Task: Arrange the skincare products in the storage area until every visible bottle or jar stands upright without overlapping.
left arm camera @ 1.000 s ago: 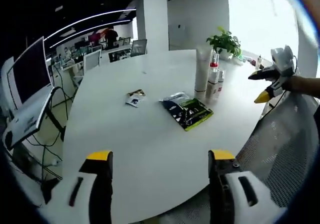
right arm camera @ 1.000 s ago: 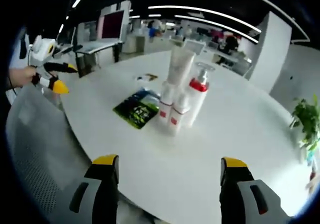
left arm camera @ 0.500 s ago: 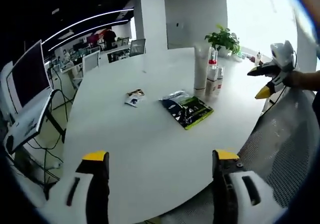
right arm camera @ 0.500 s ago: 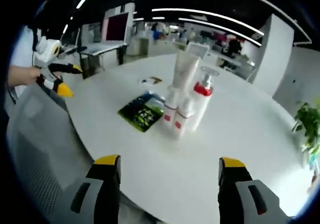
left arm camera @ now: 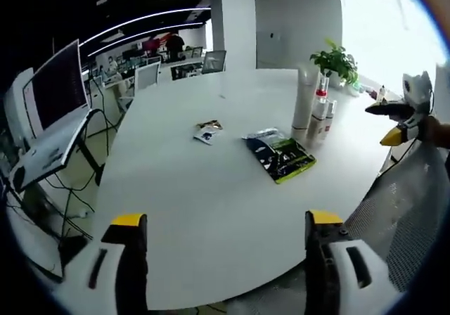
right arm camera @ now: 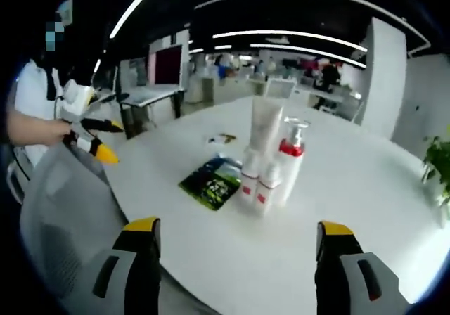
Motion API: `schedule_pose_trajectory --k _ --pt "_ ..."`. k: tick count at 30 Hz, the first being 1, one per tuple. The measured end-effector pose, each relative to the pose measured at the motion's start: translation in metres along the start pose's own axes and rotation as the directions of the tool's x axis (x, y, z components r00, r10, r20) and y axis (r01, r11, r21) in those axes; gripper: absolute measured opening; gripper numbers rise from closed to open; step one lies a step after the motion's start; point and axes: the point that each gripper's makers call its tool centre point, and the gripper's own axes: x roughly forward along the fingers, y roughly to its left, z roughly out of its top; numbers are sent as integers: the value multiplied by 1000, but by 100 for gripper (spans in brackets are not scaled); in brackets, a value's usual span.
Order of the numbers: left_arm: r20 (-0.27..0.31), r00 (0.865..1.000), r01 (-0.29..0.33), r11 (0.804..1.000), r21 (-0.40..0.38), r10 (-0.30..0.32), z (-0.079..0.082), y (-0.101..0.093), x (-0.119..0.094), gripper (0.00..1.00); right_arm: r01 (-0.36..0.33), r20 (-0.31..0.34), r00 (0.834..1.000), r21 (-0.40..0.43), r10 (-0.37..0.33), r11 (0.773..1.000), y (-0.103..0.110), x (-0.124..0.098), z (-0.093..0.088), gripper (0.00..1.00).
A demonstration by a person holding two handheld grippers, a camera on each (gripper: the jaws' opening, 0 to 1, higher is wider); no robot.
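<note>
A tall white tube (right arm camera: 265,131), a pump bottle (right arm camera: 290,162) with a red collar and two small white bottles (right arm camera: 257,183) with red labels stand upright, clustered together. They sit on the white table (right arm camera: 351,188), just beside a flat green packet (right arm camera: 214,181).

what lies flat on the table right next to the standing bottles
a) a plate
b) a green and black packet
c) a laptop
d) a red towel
b: a green and black packet lies flat on the white table, just beside the upright bottles; it shows in the left gripper view too.
</note>
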Motion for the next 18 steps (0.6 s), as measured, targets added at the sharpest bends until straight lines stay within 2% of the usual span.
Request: schedule_pose_trajectory --k 2,3,4,6,9,13,18 --pt "5 1000 1 1000 -11 -1 -1 0 0 89 9 -6 1000 -15 -9 1000 0 0 -1 94" --pt "-10 1000 2 1000 -14 -2 -3 -1 0 90 10 -15 1000 -25 -11 1000 -1 0 -2 93" --pt "-18 1000 -4 1000 -7 4 -2 -1 0 89 10 -13 1000 -26 -10 1000 -1 0 -2 93" --pt "4 1000 -1 1000 3 1 1 -3 0 89 12 -11 1000 -22 -12 1000 -1 0 -2 92" --pt "-23 1000 12 1000 19 -12 -3 -4 2 89 24 -20 999 -30 -25 999 -4 -1 -3 90" --pt "-19 1000 15 999 44 -14 -2 -5 2 88 33 -13 999 -28 -33 999 -5 -1 -2 90" --pt "-37 998 54 998 20 -53 -2 -13 3 89 63 -44 997 -35 -65 997 -12 -3 -8 89"
